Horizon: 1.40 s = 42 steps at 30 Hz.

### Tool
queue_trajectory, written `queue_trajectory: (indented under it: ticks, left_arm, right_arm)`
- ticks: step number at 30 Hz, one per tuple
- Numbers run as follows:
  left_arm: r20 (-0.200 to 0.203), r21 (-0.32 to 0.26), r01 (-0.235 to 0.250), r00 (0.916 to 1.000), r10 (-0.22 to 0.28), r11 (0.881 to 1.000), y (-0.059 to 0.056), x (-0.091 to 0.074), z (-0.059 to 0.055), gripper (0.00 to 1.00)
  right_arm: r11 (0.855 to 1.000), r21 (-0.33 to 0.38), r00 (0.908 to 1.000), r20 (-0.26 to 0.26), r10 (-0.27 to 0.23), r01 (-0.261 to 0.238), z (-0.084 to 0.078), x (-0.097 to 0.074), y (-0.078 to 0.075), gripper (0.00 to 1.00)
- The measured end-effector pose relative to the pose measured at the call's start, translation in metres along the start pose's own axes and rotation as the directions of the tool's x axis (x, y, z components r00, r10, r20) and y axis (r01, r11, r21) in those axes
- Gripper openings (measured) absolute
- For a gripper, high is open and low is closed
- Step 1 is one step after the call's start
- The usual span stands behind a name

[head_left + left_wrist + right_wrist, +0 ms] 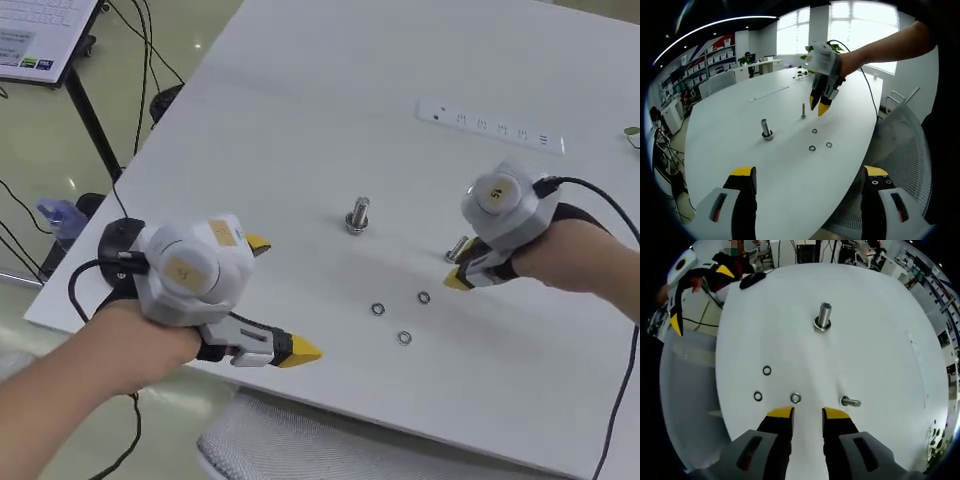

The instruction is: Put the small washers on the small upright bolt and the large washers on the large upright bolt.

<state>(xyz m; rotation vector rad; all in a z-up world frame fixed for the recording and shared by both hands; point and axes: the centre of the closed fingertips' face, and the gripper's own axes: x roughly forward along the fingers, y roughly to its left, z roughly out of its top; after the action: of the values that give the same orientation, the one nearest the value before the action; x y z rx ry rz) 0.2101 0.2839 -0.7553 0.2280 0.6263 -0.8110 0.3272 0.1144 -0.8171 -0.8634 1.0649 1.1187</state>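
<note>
Right claw (pixel 808 412) hangs released, its jaws a little parted and nothing between them, just beside the small bolt (pixel 850 401). Left claw (pixel 279 297) is also released, jaws wide and empty, over the near edge of the surface (pixel 300 110) by its left corner.

Three washers (pixel 404 338) lie flat and apart from each other, between the two bolts and the near edge. The large bolt (pixel 357 215) stands more to the middle.

I think the first danger is the small bolt: the right claw is so close that a careless turn could knock it over. Second, the washers are thin and the surface looks smooth, so a jaw coming down slanted may push one away instead of catching it, and the near edge is not far. Third, from here I cannot tell well which washer is small or large, so a wrong bolt is possible.

For moving there is much bare room toward the far edge, where only a power strip (pixel 490 127) lies. Beyond the near edge stands a chair (pixel 900 150).
</note>
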Motion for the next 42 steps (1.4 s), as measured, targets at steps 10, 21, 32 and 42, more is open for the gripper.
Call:
queue_trajectory:
  ticks: [10, 21, 32, 42]
  left_arm:
    - [0.005, -0.012, 0.004, 1.0000, -0.004, 1.000, 0.000, 0.002, -0.001, 0.86]
    - [0.008, -0.017, 0.006, 0.9999, -0.005, 1.000, 0.002, 0.004, 0.000, 0.85]
    - [0.006, -0.022, 0.005, 1.0000, -0.005, 1.000, 0.004, 0.003, -0.002, 0.84]
    - [0.009, -0.022, 0.005, 0.9999, -0.004, 1.000, 0.003, 0.002, -0.002, 0.84]
  right_arm:
    - [1.000, -0.008, 0.9998, 0.005, 0.019, -0.019, -0.002, 0.018, 0.014, 0.23]
    - [1.000, -0.011, 0.9998, 0.003, 0.018, -0.018, -0.002, 0.038, 0.017, 0.23]
    - [1.000, 0.003, 1.0000, -0.005, 0.008, -0.008, -0.003, 0.051, 0.016, 0.23]
    - [1.000, 0.012, 0.9999, -0.008, 0.008, -0.008, -0.001, 0.054, 0.015, 0.22]
